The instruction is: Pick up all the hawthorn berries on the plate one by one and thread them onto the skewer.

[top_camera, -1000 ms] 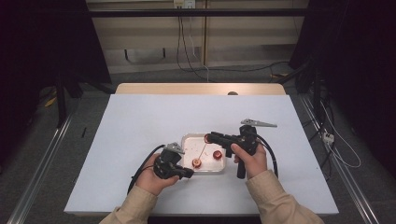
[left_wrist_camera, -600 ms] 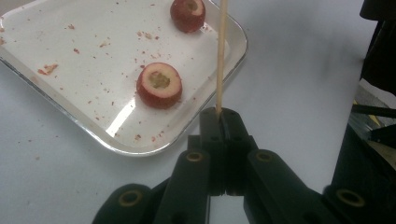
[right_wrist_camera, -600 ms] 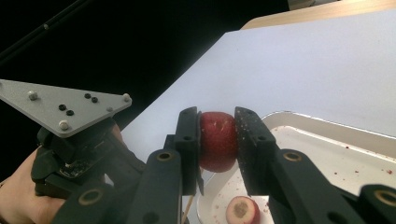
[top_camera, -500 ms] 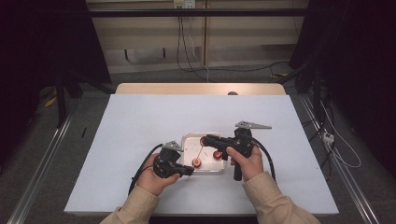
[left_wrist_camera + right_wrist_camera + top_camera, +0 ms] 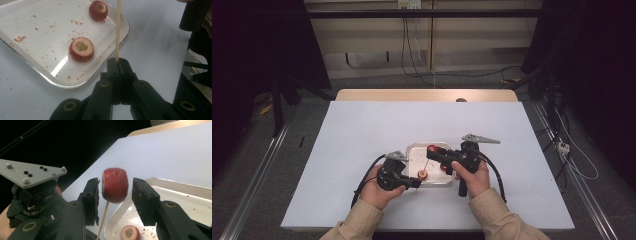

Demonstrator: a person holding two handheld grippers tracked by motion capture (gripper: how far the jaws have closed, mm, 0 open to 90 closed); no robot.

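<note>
Left gripper: jaws fully closed, clamping the base of an upright skewer. Right gripper: jaws have just been opening; a red fruit impaled on the skewer sits between the pads, a small gap on each side. Two cored fruits lie in the tray beyond the left jaws

My thin wooden skewer stands upright, its lower end pinched in my left tool. A red cored fruit sits speared at its top, between my right tool pads, which have just been opening and don't press it.
</note>
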